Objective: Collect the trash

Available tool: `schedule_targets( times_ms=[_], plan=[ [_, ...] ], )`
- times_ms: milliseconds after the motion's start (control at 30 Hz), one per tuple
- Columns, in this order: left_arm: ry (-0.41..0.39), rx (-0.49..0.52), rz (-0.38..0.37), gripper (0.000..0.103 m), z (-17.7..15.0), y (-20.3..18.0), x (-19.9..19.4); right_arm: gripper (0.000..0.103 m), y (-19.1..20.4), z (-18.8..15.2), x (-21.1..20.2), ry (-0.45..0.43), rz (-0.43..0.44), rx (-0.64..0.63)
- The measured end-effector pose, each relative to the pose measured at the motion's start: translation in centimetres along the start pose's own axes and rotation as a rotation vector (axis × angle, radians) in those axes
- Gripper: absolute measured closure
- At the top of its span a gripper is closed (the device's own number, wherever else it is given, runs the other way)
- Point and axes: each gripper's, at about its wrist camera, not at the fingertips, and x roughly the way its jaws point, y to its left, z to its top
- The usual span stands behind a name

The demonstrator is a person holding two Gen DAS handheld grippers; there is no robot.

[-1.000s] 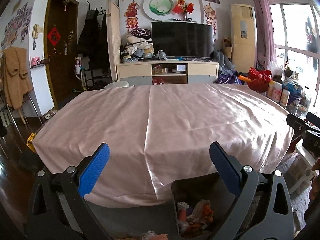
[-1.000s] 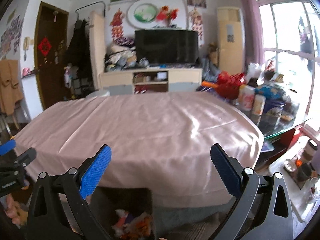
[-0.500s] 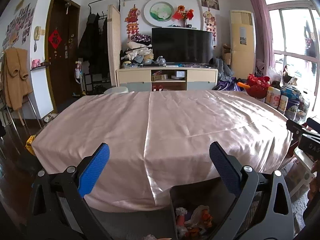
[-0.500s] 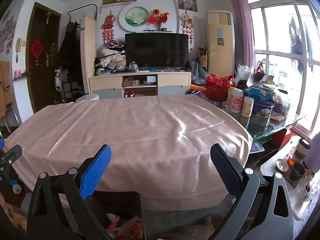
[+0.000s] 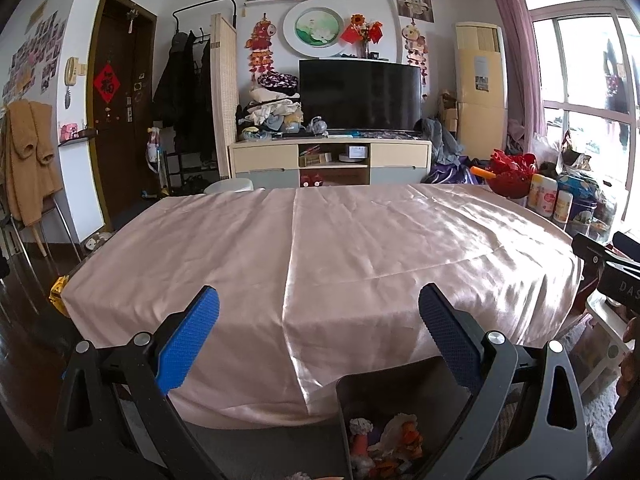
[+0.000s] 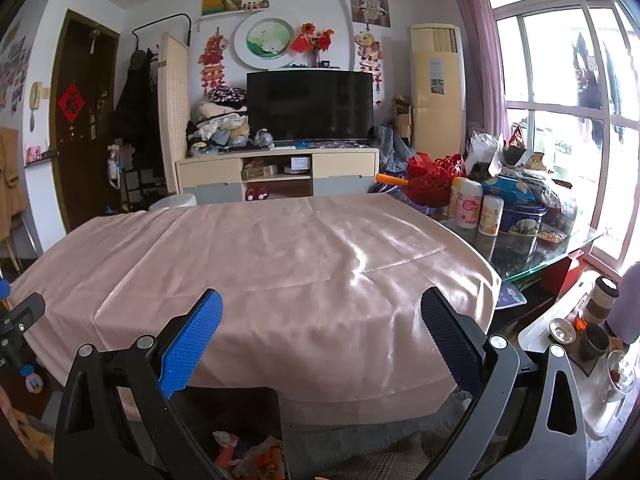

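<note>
Both claws are spread wide and hold nothing: the left gripper (image 5: 318, 336) and the right gripper (image 6: 320, 338) each hover level at the near edge of the table (image 5: 360, 248), blue pads pointing across its pink cloth toward the television (image 5: 359, 95). Below that near edge stands a dark bin (image 5: 400, 420), with crumpled trash (image 5: 384, 446) of white and orange scraps lying inside it; the right wrist view shows the same bin (image 6: 236, 420) under the left finger. On the right gripper's body, at the right edge of the left view, pale letters read "DAS", perhaps cut off. A red door hanging (image 5: 106, 83) bears a character too small to read.
</note>
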Motion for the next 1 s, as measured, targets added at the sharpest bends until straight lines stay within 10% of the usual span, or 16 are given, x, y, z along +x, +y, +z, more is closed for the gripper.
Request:
schedule_targets(
  times_ms=[1000],
  plan=[
    [0.004,-0.002,-0.004,0.008,-0.06,0.1,0.14,0.003,0.89,0.44,0.22,0.034,0.042,-0.002]
  ],
)
